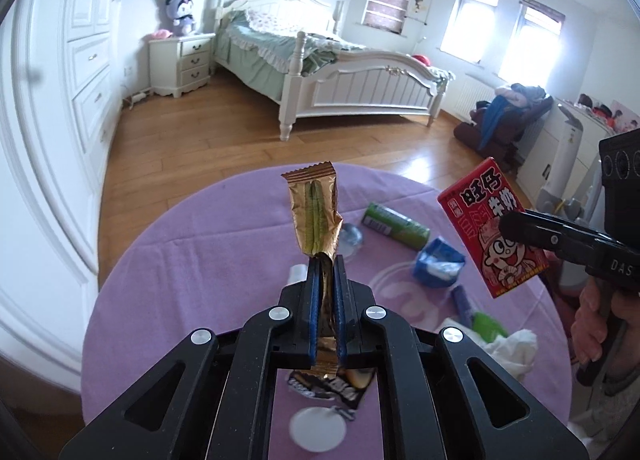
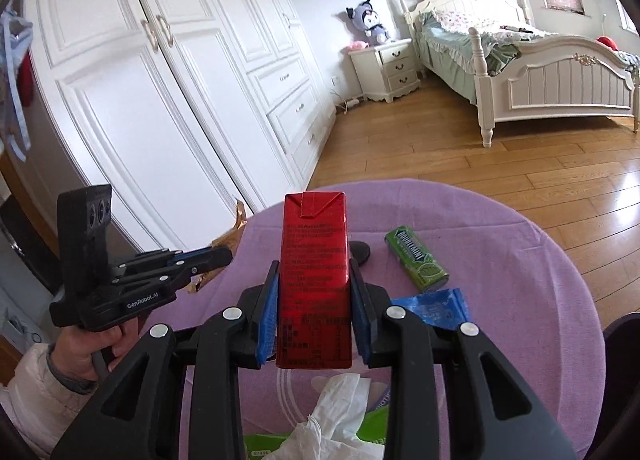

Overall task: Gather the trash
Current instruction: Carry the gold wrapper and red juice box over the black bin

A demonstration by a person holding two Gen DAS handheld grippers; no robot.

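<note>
My left gripper (image 1: pixel 325 260) is shut on a gold snack wrapper (image 1: pixel 316 212) and holds it upright above the purple round table (image 1: pixel 192 260). My right gripper (image 2: pixel 314 264) is shut on a red milk carton (image 2: pixel 314 260), lifted above the table; the carton also shows in the left wrist view (image 1: pixel 490 224). The left gripper shows in the right wrist view (image 2: pixel 218 256) with the wrapper (image 2: pixel 232 236) in it. On the table lie a green can (image 2: pixel 416 260), a blue packet (image 2: pixel 436 308), crumpled white tissue (image 2: pixel 340 412) and a dark wrapper (image 1: pixel 332 384).
A white disc (image 1: pixel 318 434) and a small white cap (image 1: pixel 298 272) lie on the table near the left gripper. A green packet (image 1: pixel 488 326) lies by the tissue. Wooden floor, a white bed (image 1: pixel 360 72), a nightstand (image 1: pixel 182 64) and white wardrobes (image 2: pixel 168 100) surround the table.
</note>
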